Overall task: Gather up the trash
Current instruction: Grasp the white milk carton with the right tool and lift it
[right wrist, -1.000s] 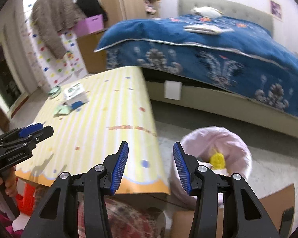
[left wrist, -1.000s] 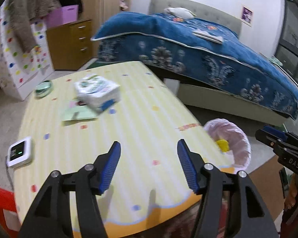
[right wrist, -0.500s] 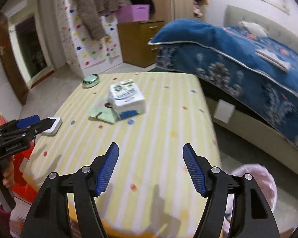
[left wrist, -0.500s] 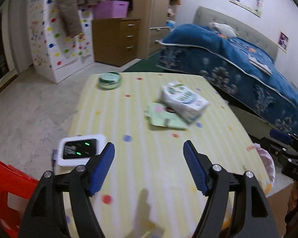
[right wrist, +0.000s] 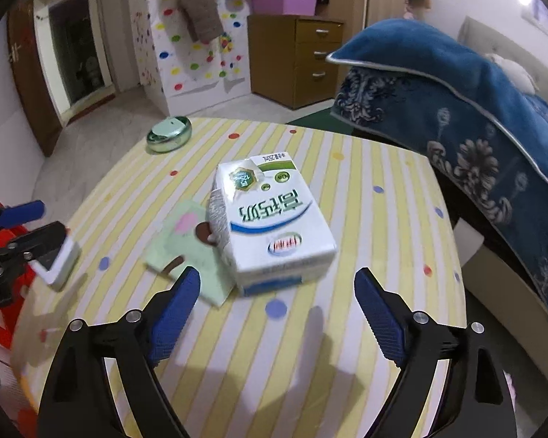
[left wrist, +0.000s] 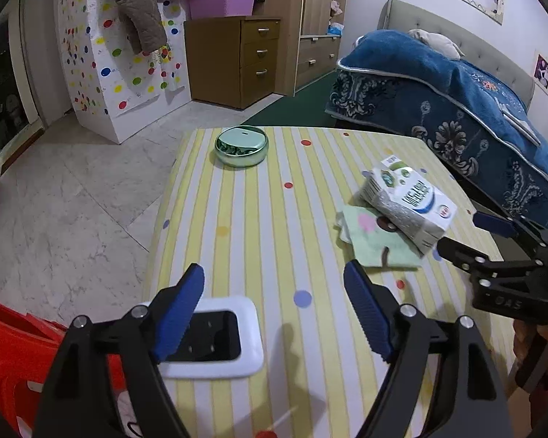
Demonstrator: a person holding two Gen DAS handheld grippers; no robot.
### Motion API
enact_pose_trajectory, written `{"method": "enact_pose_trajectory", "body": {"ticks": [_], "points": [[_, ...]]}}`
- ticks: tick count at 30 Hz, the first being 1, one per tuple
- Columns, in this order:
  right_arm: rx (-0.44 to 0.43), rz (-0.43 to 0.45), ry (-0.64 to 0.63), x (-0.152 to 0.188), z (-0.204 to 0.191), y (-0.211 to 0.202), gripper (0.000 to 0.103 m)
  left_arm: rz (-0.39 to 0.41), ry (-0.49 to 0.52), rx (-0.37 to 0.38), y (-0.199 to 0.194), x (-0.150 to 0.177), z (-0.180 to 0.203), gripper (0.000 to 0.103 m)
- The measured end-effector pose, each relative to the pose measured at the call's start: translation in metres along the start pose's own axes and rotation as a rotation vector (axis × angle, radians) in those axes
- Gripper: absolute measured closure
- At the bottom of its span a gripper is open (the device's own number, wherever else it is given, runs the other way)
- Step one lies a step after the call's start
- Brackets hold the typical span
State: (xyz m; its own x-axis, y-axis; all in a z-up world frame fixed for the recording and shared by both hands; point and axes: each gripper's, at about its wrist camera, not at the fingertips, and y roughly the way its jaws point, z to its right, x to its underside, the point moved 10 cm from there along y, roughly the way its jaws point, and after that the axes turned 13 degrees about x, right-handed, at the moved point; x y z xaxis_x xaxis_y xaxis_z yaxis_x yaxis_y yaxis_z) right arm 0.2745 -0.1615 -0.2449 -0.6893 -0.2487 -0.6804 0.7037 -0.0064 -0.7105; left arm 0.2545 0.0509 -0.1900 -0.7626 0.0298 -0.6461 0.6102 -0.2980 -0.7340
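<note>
A white and green milk carton (right wrist: 274,226) lies on its side on the yellow striped table (right wrist: 365,197), partly on a pale green paper napkin (right wrist: 181,244). My right gripper (right wrist: 277,314) is open and empty, just short of the carton, its fingers wider than the carton. The carton (left wrist: 407,204) and napkin (left wrist: 376,242) also show in the left wrist view at the right. My left gripper (left wrist: 274,310) is open and empty above the table's near left part, beside a white device (left wrist: 215,339). The right gripper (left wrist: 493,252) appears at the right edge there.
A round green tin (left wrist: 242,145) sits at the table's far edge. A red chair (left wrist: 7,346) stands at the near left. A bed with a blue cover (right wrist: 475,109) is to the right, wooden drawers (left wrist: 250,60) and a dotted white cabinet (left wrist: 102,54) behind.
Both grippers swung left, away from the pink bin beside the table. The right gripper moved close to the milk carton and opened wider. The left now sits by the white device.
</note>
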Motion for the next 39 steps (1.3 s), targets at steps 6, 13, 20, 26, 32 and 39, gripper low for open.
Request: {"method": "enact_pose_trajectory", "body": {"ticks": [6, 13, 20, 26, 32, 39], "points": [[0.003, -0.023, -0.065, -0.005, -0.005, 0.024, 0.03, -0.013, -0.01, 0.003, 0.009, 0.001, -0.003, 0.026], [0.154, -0.004, -0.088, -0.01, 0.026, 0.025, 0.031, -0.029, -0.003, 0.008, 0.011, 0.008, 0.004, 0.026], [0.125, -0.01, -0.264, 0.016, 0.001, 0.005, 0.031, -0.035, -0.008, 0.016, 0.002, 0.019, 0.012, 0.026], [0.081, 0.003, -0.348, 0.057, -0.029, -0.035, 0.031, -0.042, -0.027, 0.011, -0.009, 0.037, 0.013, 0.026], [0.008, -0.014, -0.3, 0.092, -0.037, -0.073, 0.031, -0.051, -0.029, 0.009, -0.017, 0.054, 0.017, 0.026], [0.053, 0.004, -0.003, 0.084, 0.03, -0.098, 0.031, -0.037, 0.028, 0.014, -0.003, 0.045, 0.039, 0.029]]}}
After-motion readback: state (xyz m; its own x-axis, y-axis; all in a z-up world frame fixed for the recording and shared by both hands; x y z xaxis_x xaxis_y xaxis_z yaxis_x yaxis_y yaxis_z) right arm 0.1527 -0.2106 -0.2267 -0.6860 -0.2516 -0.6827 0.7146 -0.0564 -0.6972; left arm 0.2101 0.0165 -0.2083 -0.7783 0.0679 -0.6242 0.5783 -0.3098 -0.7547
